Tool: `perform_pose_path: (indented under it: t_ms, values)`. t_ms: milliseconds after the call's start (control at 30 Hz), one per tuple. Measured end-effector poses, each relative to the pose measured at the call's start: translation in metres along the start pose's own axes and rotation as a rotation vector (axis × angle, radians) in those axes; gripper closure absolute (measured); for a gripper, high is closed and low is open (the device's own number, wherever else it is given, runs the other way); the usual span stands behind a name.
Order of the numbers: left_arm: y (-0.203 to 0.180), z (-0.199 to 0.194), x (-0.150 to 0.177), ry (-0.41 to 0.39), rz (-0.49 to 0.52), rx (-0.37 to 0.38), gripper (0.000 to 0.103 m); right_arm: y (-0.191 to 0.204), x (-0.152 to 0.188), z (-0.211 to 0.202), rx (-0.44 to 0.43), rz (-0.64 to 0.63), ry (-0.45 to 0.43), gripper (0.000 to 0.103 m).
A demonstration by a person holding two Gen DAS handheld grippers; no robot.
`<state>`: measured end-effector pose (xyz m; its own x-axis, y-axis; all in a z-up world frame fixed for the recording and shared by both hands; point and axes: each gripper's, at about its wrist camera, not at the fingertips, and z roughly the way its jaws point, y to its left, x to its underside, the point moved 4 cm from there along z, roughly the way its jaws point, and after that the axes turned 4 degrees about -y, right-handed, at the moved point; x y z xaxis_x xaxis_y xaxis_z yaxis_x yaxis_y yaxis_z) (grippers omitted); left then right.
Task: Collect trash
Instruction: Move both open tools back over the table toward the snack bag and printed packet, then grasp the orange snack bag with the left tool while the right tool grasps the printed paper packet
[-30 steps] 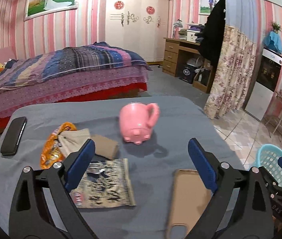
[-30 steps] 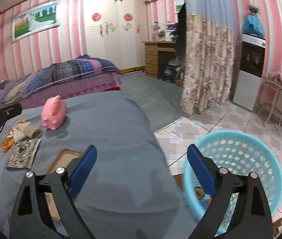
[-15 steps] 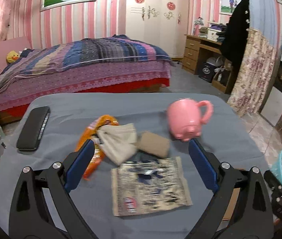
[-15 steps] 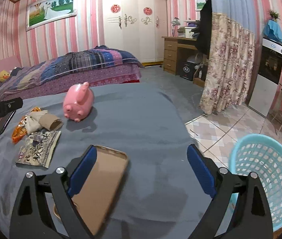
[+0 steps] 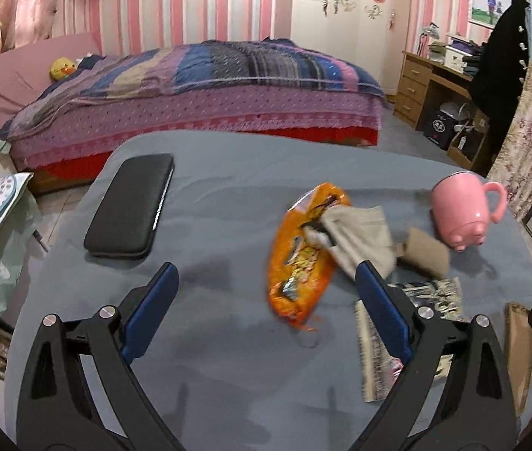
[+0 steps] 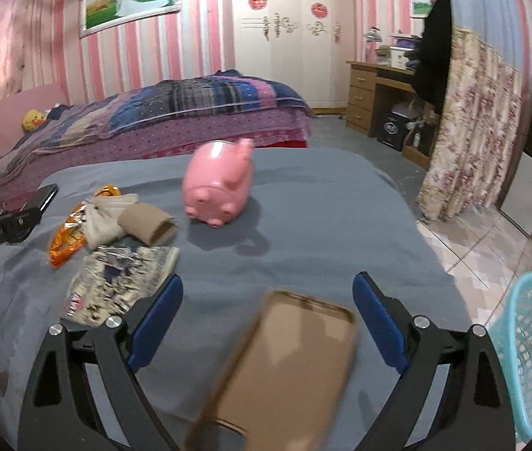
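- Orange snack wrapper (image 5: 301, 259) lies mid-frame on the grey desk (image 5: 228, 357), touching a beige crumpled cloth (image 5: 359, 233) and cardboard tube (image 5: 425, 251).
- Printed wrapper (image 6: 123, 278) lies lower left.
- Left gripper (image 5: 266, 300): jaws apart, empty.
- Right gripper (image 6: 267, 312): jaws apart, above a tan phone case (image 6: 288, 360).
- Blue basket (image 6: 529, 353) at right edge.

Left wrist view low over the table's (image 5: 228, 376) left part, right wrist view from its right side, both facing the bed (image 5: 198, 86), sharing the pink mug (image 5: 461, 212) and wrappers (image 6: 119, 285).
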<state>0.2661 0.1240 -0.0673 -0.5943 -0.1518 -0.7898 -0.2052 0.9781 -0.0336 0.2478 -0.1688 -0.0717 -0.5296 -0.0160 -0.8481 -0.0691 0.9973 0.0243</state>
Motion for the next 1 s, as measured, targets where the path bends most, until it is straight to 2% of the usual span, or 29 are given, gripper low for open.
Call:
perform_pose_path:
  t_ms: [67, 200, 333, 400, 433, 467, 500, 600, 700, 767, 900, 1000]
  values:
    - [0.002, 0.003, 0.004, 0.009, 0.012, -0.008, 0.011, 0.010, -0.001, 0.005, -0.005, -0.014, 0.007, 0.013]
    - [-0.009, 0.012, 0.013, 0.040, 0.056, 0.024, 0.011, 0.019, 0.006, 0.014, -0.013, -0.014, 0.035, 0.013]
    - [-0.018, 0.028, 0.020, 0.076, 0.074, 0.055, 0.035, 0.019, 0.012, 0.019, -0.011, 0.001, 0.053, 0.013]
    - [-0.016, 0.036, 0.024, 0.099, 0.050, 0.081, 0.041, 0.019, 0.013, 0.020, -0.007, -0.001, 0.057, 0.013]
    - [-0.016, 0.039, 0.027, 0.108, 0.042, 0.091, 0.051, 0.018, 0.013, 0.020, -0.006, 0.002, 0.057, 0.013]
    - [-0.015, 0.042, 0.028, 0.117, 0.039, 0.097, 0.067, 0.019, 0.013, 0.021, -0.007, 0.005, 0.057, 0.013]
    - [-0.014, 0.046, 0.030, 0.135, 0.033, 0.108, 0.075, 0.019, 0.014, 0.021, -0.008, 0.009, 0.057, 0.013]
    - [-0.008, 0.044, 0.027, 0.127, 0.001, 0.121, 0.079, 0.023, 0.015, 0.023, -0.022, 0.014, 0.062, 0.013]
    - [0.001, 0.023, 0.014, 0.054, -0.012, 0.103, 0.080, 0.035, 0.015, 0.026, -0.033, -0.008, 0.071, 0.013]
    - [0.007, 0.010, 0.008, 0.014, -0.024, 0.077, 0.080, 0.041, 0.016, 0.026, -0.039, -0.019, 0.078, 0.013]
    - [0.024, -0.011, -0.005, -0.042, -0.053, -0.025, 0.081, 0.054, 0.019, 0.030, -0.052, -0.046, 0.106, 0.013]
    - [0.033, -0.018, -0.010, -0.058, -0.077, -0.070, 0.081, 0.061, 0.020, 0.032, -0.062, -0.046, 0.124, 0.014]
